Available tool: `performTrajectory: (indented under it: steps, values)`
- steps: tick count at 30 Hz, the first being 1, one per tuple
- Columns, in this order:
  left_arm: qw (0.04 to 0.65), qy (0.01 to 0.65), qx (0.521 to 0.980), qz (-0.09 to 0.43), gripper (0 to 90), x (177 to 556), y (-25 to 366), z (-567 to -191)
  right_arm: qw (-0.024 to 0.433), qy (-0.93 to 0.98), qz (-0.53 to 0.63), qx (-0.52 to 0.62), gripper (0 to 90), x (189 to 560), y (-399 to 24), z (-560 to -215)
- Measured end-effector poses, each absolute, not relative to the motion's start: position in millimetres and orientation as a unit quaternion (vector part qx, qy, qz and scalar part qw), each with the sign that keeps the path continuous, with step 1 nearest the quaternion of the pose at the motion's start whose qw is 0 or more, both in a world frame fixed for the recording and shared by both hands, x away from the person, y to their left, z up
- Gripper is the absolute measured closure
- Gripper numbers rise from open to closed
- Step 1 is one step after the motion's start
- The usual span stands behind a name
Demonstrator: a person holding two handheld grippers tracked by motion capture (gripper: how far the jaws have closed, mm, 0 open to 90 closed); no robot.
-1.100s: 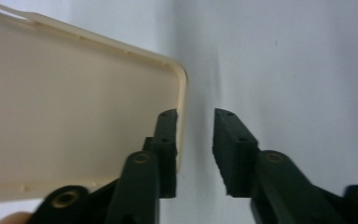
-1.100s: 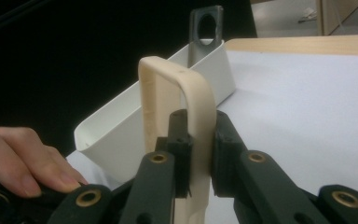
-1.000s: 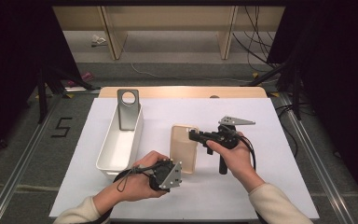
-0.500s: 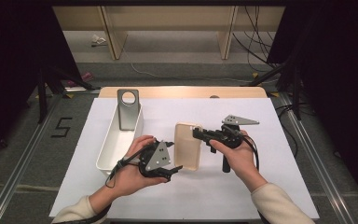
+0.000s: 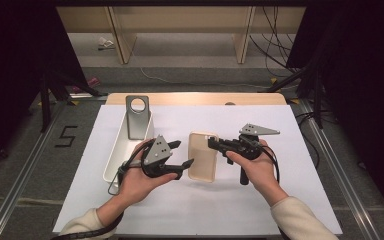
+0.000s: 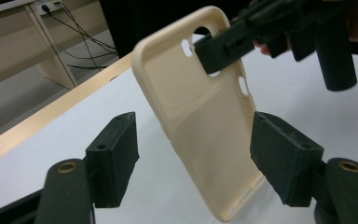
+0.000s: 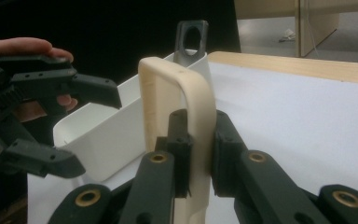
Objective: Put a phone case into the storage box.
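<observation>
Phone case (image 5: 203, 156) between white bin (image 5: 122, 150), left, and right hand-held gripper (image 5: 215, 143).

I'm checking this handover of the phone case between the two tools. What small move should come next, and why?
Probably the left tool should ease forward and close on the free end of the beige phone case. Its jaws have just been opening and stand apart on either side of the case without pressing it, while the right tool is clamped on the edge by the camera cutout.
</observation>
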State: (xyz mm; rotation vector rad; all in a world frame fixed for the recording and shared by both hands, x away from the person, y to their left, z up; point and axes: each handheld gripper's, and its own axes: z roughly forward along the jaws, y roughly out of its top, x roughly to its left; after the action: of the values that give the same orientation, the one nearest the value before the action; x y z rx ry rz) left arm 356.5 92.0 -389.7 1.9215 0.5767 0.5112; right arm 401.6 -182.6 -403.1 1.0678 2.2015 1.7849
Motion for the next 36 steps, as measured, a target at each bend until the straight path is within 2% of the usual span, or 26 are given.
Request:
performTrajectory:
  steps: [4,11,20,26,36]
  values:
    - [0.516,0.257,0.788,0.215,36.1,360.3,89.1,-384.3,0.058,0.727,0.588,0.350,81.0,401.0,-181.5,-403.3]
    - [0.521,0.309,0.767,0.210,50.2,373.0,82.2,-377.0,0.059,0.728,0.588,0.346,81.0,399.6,-179.5,-403.0]
    - [0.521,0.343,0.756,0.197,65.9,379.5,80.0,-379.7,0.064,0.727,0.590,0.344,81.0,399.3,-179.5,-402.2]
    - [0.525,0.352,0.753,0.180,72.0,381.7,80.2,-381.3,0.065,0.728,0.591,0.343,81.0,398.8,-177.6,-402.7]
    - [0.523,0.364,0.749,0.184,81.6,381.2,80.8,-381.5,0.062,0.729,0.592,0.338,80.7,398.4,-175.4,-404.3]
